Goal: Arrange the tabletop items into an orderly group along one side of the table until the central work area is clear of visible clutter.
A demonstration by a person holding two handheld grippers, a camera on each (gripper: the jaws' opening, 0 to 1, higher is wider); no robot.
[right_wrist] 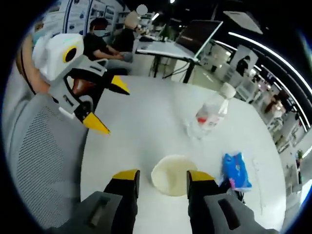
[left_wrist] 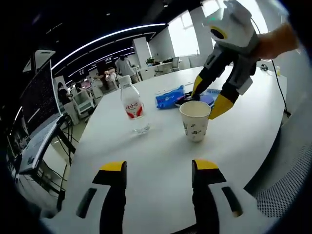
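The right gripper (left_wrist: 206, 101) hangs over the paper cup (left_wrist: 195, 120), fingers spread, holding nothing; lower squarely astride its rim. Beyond the cup on the bench (left_wrist: 161, 161) lies a blue packet (left_wrist: 169, 97); the left gripper (left_wrist: 158, 171) waits open, empty.

An open office surrounds the white rounded bench (left_wrist: 161, 161): long ceiling light strips (left_wrist: 107, 38), bright windows (left_wrist: 184, 35), a grey mesh chair (right_wrist: 41, 161), a dark monitor (left_wrist: 41, 97), seated people at desks (right_wrist: 105, 46).

Left gripper view faces the paper cup (left_wrist: 195, 120) from across the counter (left_wrist: 161, 161); right gripper view looks down just above it; both share it.
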